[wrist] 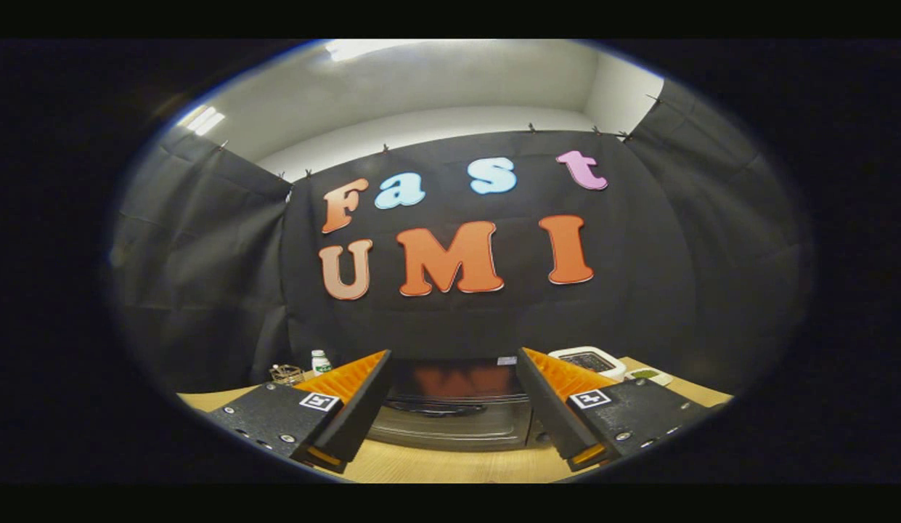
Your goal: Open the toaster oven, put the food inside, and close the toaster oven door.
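Fingers hide both sides of the toaster oven (454, 414), which sits on the wooden surface (450, 465) just ahead, its door shut; what is inside cannot be made out. Behind the left finger stand a small white bottle (320, 361) and a wire object (285, 373), too small to identify. Beyond the right finger sits a white device (588, 361). The hand-held gripper (454, 378) is spread wide, holding and touching nothing.

Toaster oven (454, 418): glossy dark glass door that mirrors its surroundings, with a brushed-metal lower front. Table (435, 465): smooth, pale wood-grain surface. Gripper (454, 363), fingers spread apart and holding nothing: ribbed inner pads, matt plastic outer shells. Booth wall (203, 276): matt, creased cloth. Bottle (320, 362), far left: smooth white plastic.
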A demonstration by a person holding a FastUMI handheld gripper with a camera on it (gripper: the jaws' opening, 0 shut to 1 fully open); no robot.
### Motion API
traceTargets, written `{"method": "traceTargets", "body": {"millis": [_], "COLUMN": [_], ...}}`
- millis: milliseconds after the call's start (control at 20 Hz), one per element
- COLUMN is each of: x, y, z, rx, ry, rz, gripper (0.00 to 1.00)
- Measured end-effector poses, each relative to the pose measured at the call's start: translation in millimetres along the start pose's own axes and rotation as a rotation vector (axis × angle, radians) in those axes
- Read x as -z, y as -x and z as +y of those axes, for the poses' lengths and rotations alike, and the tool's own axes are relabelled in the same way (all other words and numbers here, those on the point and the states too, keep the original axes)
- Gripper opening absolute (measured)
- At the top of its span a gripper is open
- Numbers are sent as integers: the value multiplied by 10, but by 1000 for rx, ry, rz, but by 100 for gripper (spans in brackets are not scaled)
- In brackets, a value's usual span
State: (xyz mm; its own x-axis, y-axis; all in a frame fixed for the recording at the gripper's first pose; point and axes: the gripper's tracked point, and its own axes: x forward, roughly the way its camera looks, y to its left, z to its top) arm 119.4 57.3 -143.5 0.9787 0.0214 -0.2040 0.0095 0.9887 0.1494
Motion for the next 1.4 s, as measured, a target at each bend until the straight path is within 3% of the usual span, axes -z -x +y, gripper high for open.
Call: {"method": "traceTargets", "body": {"millis": [300,600,800,1200,1300,1400], "x": [579,772,1073,1074,1074,1077], "y": [-316,-578,-586,-504,-445,-347], "z": [115,69,126,130,142,153], "rx": [-19,32,4,-15,-25,-44], "ry": [-2,66,42,35,34,33], "rz": [125,129,202,173,169,171], "gripper": [99,99,99,99,92,92]}}
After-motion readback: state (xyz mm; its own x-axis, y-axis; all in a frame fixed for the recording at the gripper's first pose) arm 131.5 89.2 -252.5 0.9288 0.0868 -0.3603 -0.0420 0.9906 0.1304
